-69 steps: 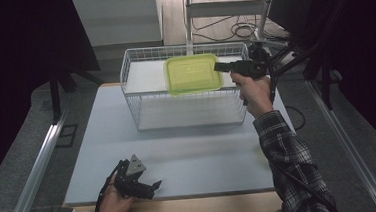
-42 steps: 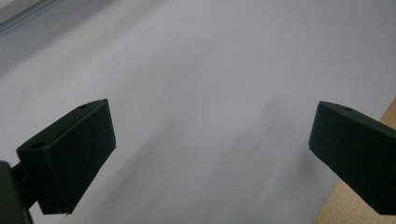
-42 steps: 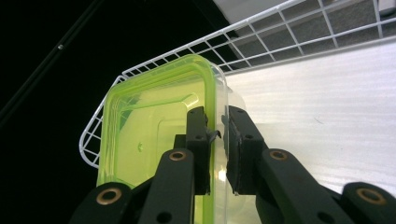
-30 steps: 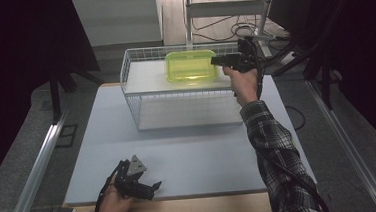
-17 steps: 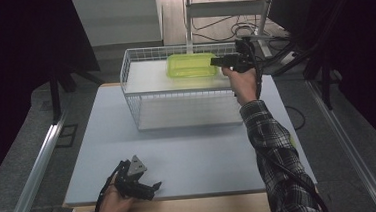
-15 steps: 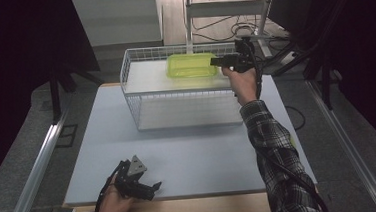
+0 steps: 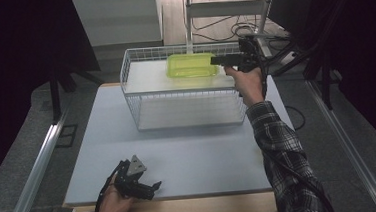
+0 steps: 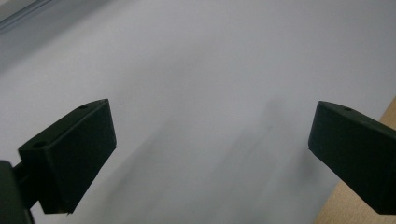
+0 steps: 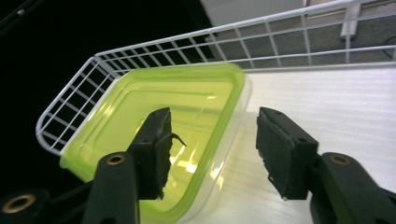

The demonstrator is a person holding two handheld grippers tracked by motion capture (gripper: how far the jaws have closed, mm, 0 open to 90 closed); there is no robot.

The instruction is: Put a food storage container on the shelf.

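Observation:
A translucent yellow-green plastic container (image 7: 191, 65) lies flat in the back right part of a white wire basket (image 7: 186, 111). My right gripper (image 7: 217, 60) is level at the container's right end. In the right gripper view the container (image 9: 154, 98) has its rim between my right gripper's (image 9: 212, 128) jaws, one pad inside it and one outside. The jaws have just been opening, and a gap shows on both sides of the rim. My left gripper (image 7: 154, 186) rests at the table's front left, and the left gripper (image 8: 210, 116) stands wide open over the bare white mat.
The basket's wire wall (image 9: 140, 46) rises just behind the container. The white mat (image 7: 194, 155) covers the table in front of the basket, with a wooden edge (image 8: 369, 205) along the front. Cables and metal frame legs (image 7: 270, 20) stand behind the table.
The container has come down from a tilted, raised position to lie flat in the basket. The right gripper's jaws have opened off its rim. The left hand has stayed still.

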